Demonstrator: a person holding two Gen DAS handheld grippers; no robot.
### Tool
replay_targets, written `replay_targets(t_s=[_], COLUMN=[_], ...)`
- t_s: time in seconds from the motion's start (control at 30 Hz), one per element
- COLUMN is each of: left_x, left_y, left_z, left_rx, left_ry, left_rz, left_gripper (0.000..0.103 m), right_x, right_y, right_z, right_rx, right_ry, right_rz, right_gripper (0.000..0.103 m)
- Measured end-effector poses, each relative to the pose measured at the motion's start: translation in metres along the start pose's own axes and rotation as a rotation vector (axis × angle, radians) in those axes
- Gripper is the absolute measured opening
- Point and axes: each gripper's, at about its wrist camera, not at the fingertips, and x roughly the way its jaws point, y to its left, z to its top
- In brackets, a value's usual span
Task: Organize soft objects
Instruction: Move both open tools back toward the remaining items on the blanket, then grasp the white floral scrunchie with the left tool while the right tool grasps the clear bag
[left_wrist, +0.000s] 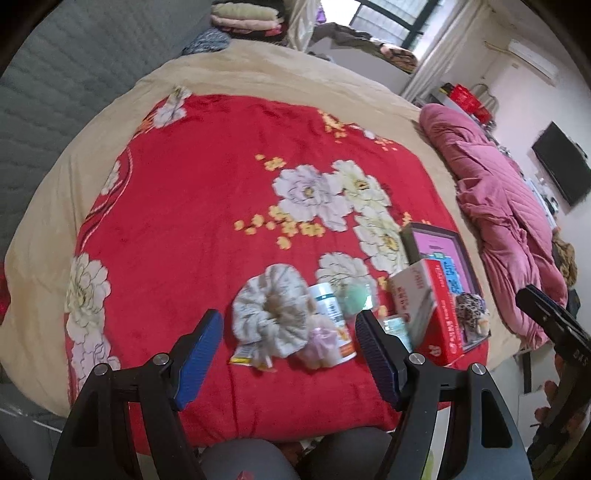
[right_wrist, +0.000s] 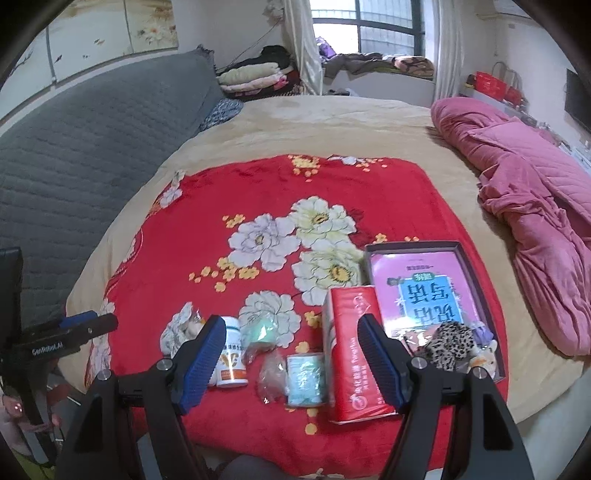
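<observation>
Both wrist views are lit by soft, diffuse daylight from the window (right_wrist: 369, 37) at the far end of the room, which is overexposed to near white, while the red blanket (left_wrist: 221, 221) shows only faint shadows. Strong fisheye distortion bows the bed (right_wrist: 332, 122) into a dome and leaves dark vignetted corners. Fine detail is slightly soft, with printed labels smeared and the room's edges blurred.

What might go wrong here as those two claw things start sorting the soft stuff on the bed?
1. The big scrunchie lies touching the white bottle, so grabbing it may roll the bottle.
2. The red carton stands on a soft blanket beside the tray; a bump might tip it.
</observation>
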Motion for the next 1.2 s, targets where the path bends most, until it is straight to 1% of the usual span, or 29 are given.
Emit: replay_targets(t_s=[0.13,0.27,0.4,0.57,0.7,0.83,1.0,1.03,1.1,1.2], left_x=[0.011,0.027,0.044,0.074,0.096,0.109,0.121,0.124,0.128,0.132], left_y=[0.011,0.016,0.014,0.007,0.009,0.01,0.007,0.008,0.01,0.014], left_z=[-0.005,-0.012,-0.019,-0.02,-0.017,-0.013,-0.012,-0.012,-0.011,-0.01], left_rx=[-0.009,-0.005,0.016,0.039,0.02,0.017,0.03,0.024,0.008,0.006], left_ry=[0.019,0.045,0.065,0.117,0.145,0.159,0.171,0.179,0.185,0.191], left_rz=[0.017,0.009,0.008,0.015,0.01,-0.016,-0.026,-0.041,-0.068,-0.08], left_gripper=[0.075,0.075,0.075,0.075,0.075,0.075,0.075,0.075,0.075,0.075], right_x=[0.012,0.026,0.041,0.061,0.077,0.094,0.114,0.118,0.127,0.139], right_y=[0.009,0.017,0.023,0.025,0.028,0.031,0.032,0.033,0.035,0.039], right_z=[-0.008,-0.018,-0.026,-0.034,-0.044,-0.051,-0.06,-0.061,-0.065,-0.072], right_rx=[-0.016,-0.034,-0.05,-0.054,-0.063,-0.077,-0.083,-0.084,-0.099,-0.13], right_ry=[0.024,0.054,0.08,0.119,0.156,0.196,0.239,0.244,0.264,0.292], right_rz=[0.008,0.016,0.021,0.029,0.031,0.03,0.03,0.03,0.022,-0.006], right_gripper=[0.073,0.073,0.073,0.073,0.073,0.073,0.073,0.073,0.073,0.073])
